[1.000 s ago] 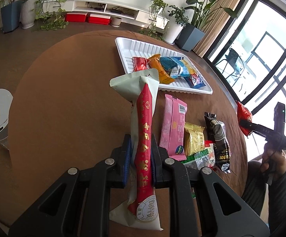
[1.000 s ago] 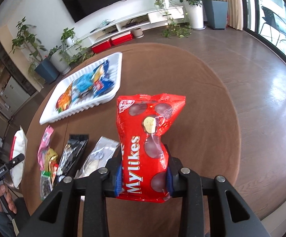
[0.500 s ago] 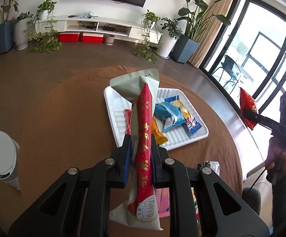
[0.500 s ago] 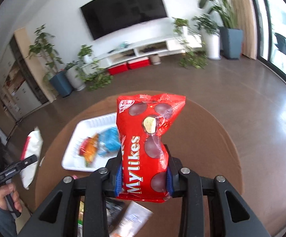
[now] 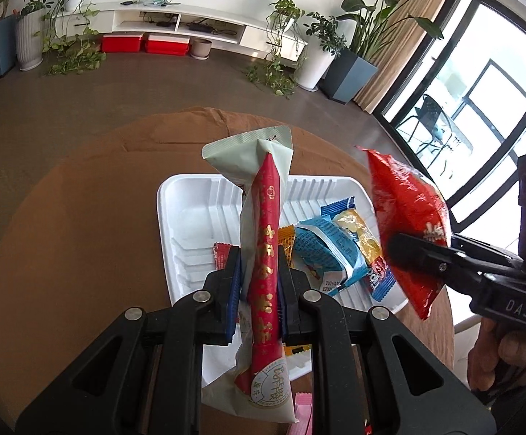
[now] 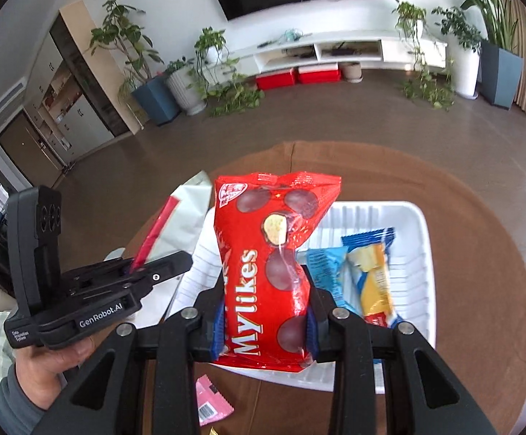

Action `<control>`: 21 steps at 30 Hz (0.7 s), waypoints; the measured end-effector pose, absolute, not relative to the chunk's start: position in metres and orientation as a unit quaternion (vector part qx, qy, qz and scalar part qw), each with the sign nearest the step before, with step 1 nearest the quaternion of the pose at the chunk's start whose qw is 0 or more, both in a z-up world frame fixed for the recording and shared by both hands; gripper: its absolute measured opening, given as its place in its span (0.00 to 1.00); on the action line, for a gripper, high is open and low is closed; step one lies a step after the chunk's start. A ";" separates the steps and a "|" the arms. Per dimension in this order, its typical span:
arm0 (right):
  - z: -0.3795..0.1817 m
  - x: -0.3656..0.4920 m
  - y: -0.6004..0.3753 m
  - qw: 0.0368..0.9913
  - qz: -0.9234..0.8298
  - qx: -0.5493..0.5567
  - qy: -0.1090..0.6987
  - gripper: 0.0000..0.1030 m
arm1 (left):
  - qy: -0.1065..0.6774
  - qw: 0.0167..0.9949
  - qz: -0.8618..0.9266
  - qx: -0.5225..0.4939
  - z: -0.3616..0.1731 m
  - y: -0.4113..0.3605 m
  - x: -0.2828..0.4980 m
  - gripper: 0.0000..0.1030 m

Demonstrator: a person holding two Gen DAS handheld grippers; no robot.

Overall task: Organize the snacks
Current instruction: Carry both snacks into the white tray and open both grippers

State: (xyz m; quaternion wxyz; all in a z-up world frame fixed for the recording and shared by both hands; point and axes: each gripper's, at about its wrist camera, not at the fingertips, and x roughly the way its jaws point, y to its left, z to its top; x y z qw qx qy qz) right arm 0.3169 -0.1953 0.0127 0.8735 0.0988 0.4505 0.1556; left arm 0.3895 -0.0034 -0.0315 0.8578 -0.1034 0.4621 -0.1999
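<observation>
Nearest the left wrist camera: left gripper (image 5: 259,282) clamped on a pale packet with a red stripe (image 5: 264,253), pinched at mid-length, standing upright above the near-left part of the white tray (image 5: 190,217). Alongside: right gripper (image 6: 264,311) closed across the lower half of a red Mylikes bag (image 6: 275,253), also upright, over the tray's near edge. Both probably light, soft, air-puffed film; likely slippery and crushable, so best gripped flat across the body or at a crimped seam, gently. Pale packet long and floppy, apt to bend above the grip; red bag shorter, bulging between the jaws. Beyond, in the tray, along its right side: one blue packet (image 5: 321,250), one blue-and-yellow packet (image 5: 357,232), one orange packet (image 5: 286,235) and one small red packet (image 5: 221,255), partly hidden behind the held pieces; four counted, perhaps more under them. Left half of the tray bare ribbed plastic. On the round brown table (image 5: 81,217), near edge, one pink packet (image 6: 208,404) outside the tray, and a sliver of another wrapper too cropped to name. Two grippers, two snacks aloft, one tray. Judged stage: carrying both over the tray, release not yet made.
</observation>
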 end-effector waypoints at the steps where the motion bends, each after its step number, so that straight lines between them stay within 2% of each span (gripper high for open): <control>1: 0.007 0.321 -0.192 0.870 0.156 0.099 0.457 0.35 | 0.464 0.857 -0.198 -0.103 -0.036 -0.005 0.393 0.14; 13: -0.043 0.348 -0.169 0.854 0.141 0.074 0.495 0.35 | 0.487 0.849 -0.178 -0.099 -0.082 -0.032 0.419 0.15; 21: -0.054 0.359 -0.159 0.854 0.134 0.051 0.501 0.36 | 0.487 0.852 -0.171 -0.091 -0.088 -0.039 0.420 0.17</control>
